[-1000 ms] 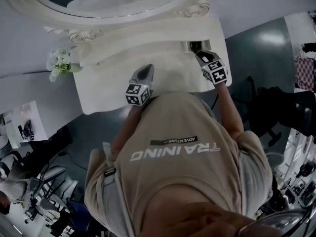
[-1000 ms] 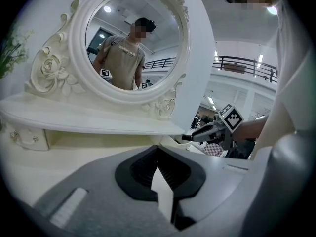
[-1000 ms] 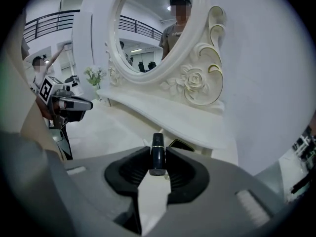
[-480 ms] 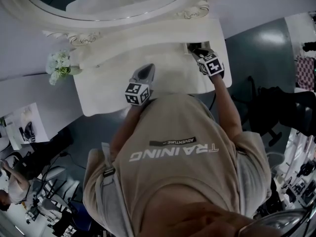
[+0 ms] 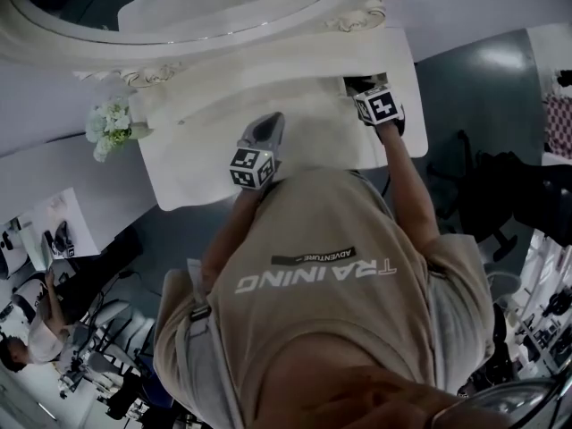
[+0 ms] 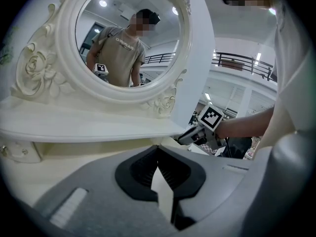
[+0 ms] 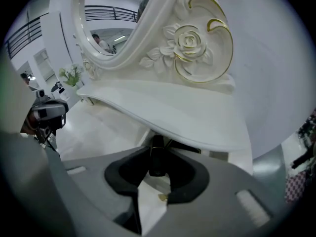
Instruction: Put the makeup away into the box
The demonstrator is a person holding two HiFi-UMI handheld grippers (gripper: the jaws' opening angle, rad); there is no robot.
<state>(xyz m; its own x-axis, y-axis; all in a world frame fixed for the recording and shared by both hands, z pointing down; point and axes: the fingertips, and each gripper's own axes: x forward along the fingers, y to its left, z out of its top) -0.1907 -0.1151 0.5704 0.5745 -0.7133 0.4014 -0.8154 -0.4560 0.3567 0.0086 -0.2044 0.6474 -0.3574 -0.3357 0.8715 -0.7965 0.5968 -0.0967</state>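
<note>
The right gripper (image 7: 158,149) had dipped closer to the back right corner of the dressing table (image 5: 197,164) than a second earlier, while the left gripper (image 6: 159,148) had hardly shifted. A dark makeup tube (image 7: 156,161) stood upright, pinched between the right gripper's jaws, its top just under the front lip of the white shelf (image 7: 187,117) below the rose-carved mirror frame (image 7: 190,43). The left gripper hovered over the tabletop's middle, jaw tips drawn together on nothing.
</note>
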